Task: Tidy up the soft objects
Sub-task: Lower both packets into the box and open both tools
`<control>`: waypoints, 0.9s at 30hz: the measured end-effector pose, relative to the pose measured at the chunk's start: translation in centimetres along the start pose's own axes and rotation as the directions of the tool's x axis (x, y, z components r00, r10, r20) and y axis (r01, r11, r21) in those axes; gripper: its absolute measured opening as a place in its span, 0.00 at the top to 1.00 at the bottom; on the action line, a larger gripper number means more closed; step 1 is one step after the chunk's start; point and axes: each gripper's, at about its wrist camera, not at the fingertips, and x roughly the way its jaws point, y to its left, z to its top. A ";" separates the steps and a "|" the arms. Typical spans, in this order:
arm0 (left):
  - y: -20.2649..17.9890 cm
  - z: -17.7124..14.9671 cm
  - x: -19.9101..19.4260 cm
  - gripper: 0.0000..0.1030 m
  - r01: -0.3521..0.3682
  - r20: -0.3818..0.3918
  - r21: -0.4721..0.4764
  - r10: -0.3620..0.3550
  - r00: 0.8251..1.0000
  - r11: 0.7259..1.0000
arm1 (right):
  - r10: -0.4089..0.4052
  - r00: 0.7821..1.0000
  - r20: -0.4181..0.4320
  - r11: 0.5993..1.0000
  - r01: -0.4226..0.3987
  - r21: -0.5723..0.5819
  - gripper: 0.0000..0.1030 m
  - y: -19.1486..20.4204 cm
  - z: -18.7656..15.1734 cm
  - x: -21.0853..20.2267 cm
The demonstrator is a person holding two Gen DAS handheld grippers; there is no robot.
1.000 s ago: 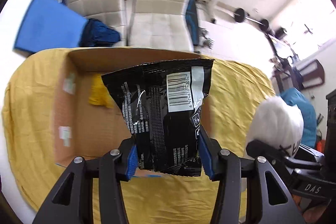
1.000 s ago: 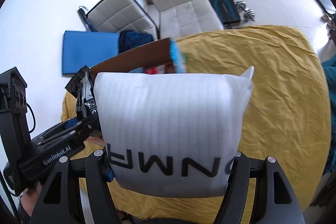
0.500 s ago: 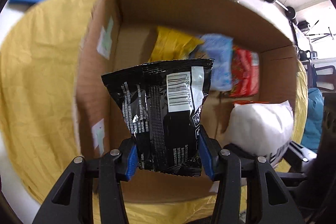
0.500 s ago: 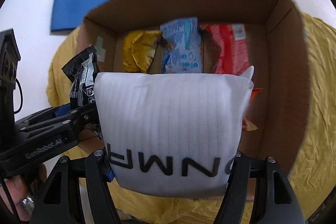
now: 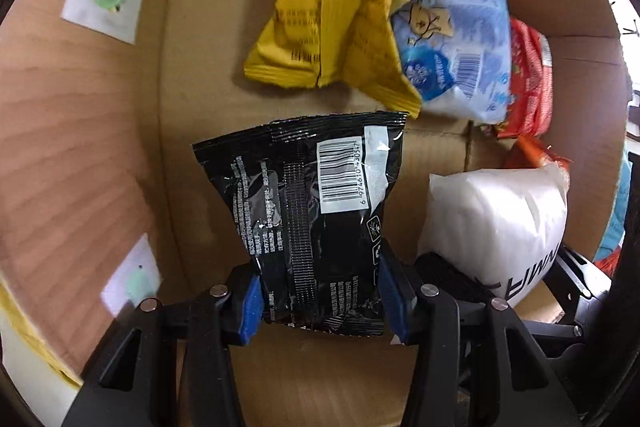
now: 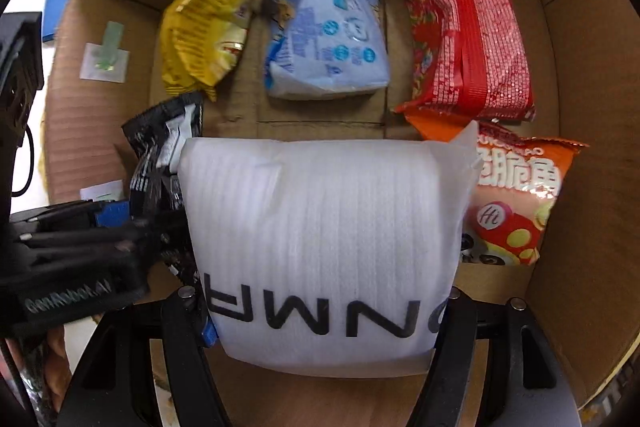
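Black packet (image 5: 316, 219), white foam pouch (image 6: 324, 247)

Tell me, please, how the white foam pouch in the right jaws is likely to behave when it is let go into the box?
The white foam pouch looks puffy and light, so it would probably drop softly. Its ribbed foam skin bulges between the jaws of the right gripper, suggesting it squashes and springs back. Landing, it may lean on the orange snack bag rather than roll.

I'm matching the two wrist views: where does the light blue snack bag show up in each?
Left wrist: light blue snack bag upper right, beside the yellow bag.
Right wrist: light blue snack bag top centre, between yellow and red bags.
Shared landmark: yellow bag, immediately left of it in both.
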 end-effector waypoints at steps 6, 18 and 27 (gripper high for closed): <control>0.4 0.2 0.4 0.53 0.015 -0.006 -0.004 -0.015 1.000 1.000 | -0.041 0.999 -0.009 0.999 0.041 0.010 0.27 0.0 0.0 1.3; 0.4 -0.6 -2.3 0.54 -0.016 0.033 -0.004 0.016 0.999 1.000 | -0.086 0.996 -0.031 0.996 0.087 0.034 0.22 0.9 1.6 1.5; -1.3 -2.2 -4.5 0.54 -0.020 0.090 -0.001 0.020 0.996 1.000 | -0.106 0.994 -0.003 0.994 0.106 0.019 0.20 1.8 1.8 -1.1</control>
